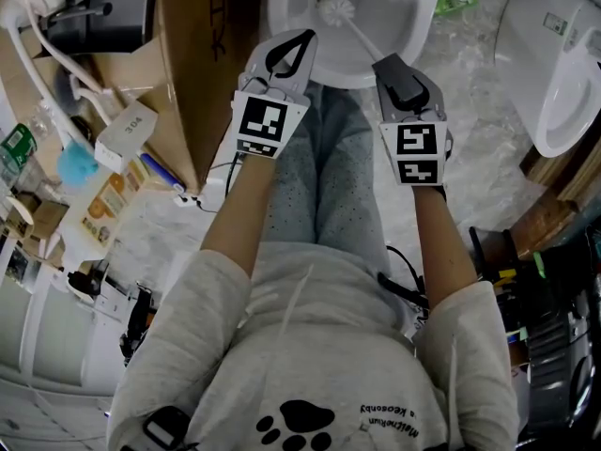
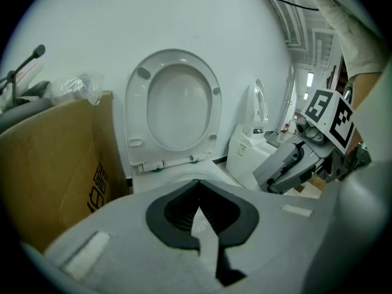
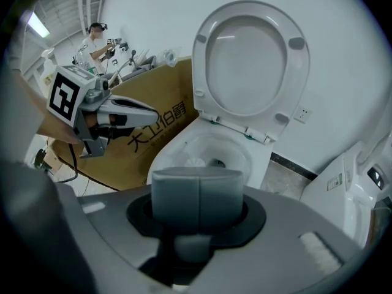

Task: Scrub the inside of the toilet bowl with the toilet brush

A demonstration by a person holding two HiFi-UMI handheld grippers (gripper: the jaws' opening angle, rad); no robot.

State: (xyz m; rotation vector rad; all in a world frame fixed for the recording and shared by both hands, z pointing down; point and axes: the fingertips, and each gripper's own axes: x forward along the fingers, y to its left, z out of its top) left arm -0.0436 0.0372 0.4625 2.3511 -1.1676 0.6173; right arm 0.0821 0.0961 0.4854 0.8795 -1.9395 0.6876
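Right gripper clamped shut on toilet brush handle; white bristle head down inside toilet bowl, toward its left side. Left gripper closed, holding nothing, at bowl's near rim beside cardboard box. Seat raised

Cardboard box, second toilet nearby

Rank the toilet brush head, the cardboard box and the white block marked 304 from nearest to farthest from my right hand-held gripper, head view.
1. Toilet brush head, inside the bowl, just ahead of the right hand-held gripper.
2. Cardboard box, to the left, beside the bowl.
3. White block marked 304, farthest left.
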